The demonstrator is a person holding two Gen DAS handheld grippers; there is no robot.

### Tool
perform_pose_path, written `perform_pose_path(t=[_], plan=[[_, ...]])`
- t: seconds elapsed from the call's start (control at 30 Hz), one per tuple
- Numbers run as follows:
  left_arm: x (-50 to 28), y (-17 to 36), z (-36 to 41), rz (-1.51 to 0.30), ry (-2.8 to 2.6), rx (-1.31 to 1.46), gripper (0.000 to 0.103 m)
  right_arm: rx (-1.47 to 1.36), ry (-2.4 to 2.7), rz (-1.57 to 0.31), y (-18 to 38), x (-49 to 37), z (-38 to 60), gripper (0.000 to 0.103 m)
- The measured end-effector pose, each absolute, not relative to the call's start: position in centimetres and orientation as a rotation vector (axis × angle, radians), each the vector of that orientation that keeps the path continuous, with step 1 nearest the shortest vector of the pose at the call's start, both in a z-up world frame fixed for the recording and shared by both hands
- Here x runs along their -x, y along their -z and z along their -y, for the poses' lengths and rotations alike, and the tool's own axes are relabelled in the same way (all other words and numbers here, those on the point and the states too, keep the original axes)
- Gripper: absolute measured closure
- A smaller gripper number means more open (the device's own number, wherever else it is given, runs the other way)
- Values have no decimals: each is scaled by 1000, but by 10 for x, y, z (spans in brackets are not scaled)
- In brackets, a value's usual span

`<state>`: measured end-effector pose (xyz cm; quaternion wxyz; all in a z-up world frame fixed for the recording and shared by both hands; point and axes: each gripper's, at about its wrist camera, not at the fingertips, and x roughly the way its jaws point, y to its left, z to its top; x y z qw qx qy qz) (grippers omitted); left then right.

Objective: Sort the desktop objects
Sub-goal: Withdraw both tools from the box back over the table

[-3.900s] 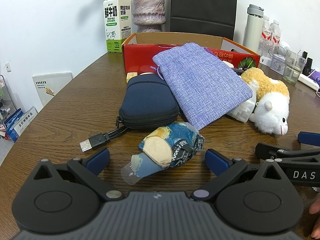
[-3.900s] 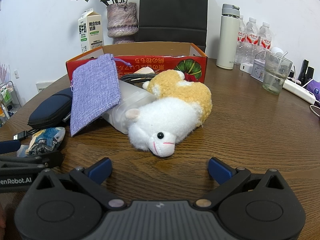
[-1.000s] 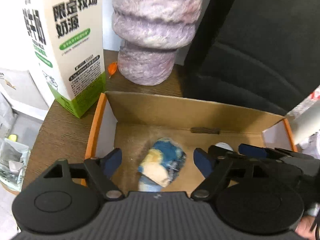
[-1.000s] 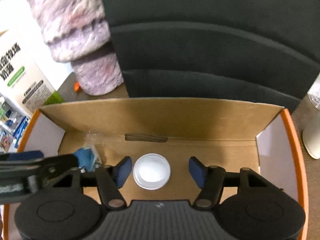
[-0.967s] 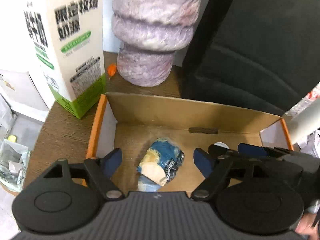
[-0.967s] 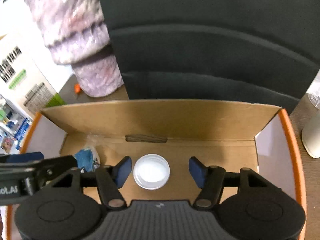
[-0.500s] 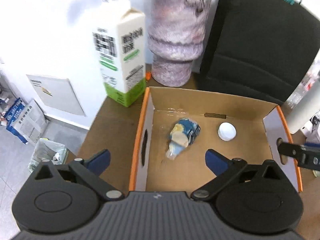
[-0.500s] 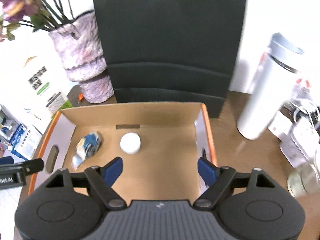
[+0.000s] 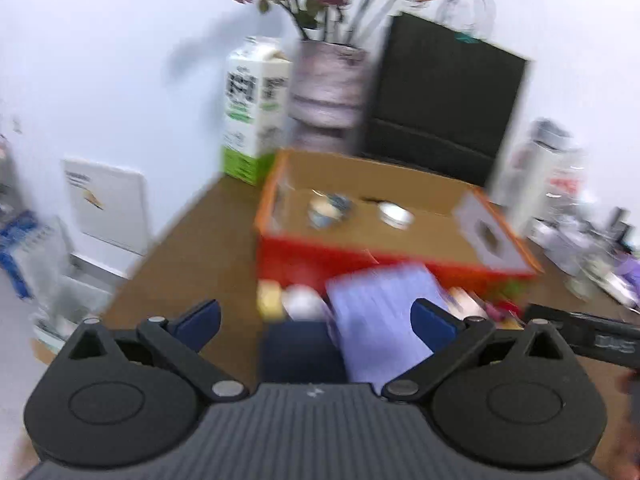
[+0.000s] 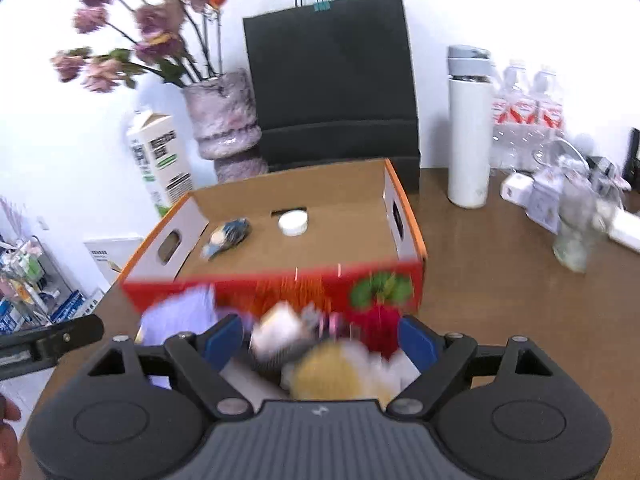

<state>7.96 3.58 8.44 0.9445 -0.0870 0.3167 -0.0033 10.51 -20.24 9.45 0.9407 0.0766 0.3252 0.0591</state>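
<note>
Snack packet [image 10: 226, 236] and white lid [image 10: 293, 221] in box [image 10: 404, 216], both jaws spread (apparently empty)

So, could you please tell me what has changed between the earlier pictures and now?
The crinkly blue-and-cream snack packet and the round white lid went from the table into the orange-rimmed cardboard box and were let go. The left gripper and right gripper, both open, have pulled back. The lilac woven pouch remains outside the box.
</note>
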Motion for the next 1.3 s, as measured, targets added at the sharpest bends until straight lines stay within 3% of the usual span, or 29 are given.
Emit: perform_pose_path(t=[0.4,0.77,0.9,1.3], plan=[[65,-17,-9,-565,-16,10,0,-183,-81,-659,-24,43,213,18],[84,-10,-5,-559,-12,5,0,-38,-96,-596,-19,91,189,17],[88,-14,-3,-541,-2,-5,0,-98,-136,-544,-27,97,199,3],[69,-18,-5,-522,12,-20,0,-98,-237,-528,-36,87,202,0]])
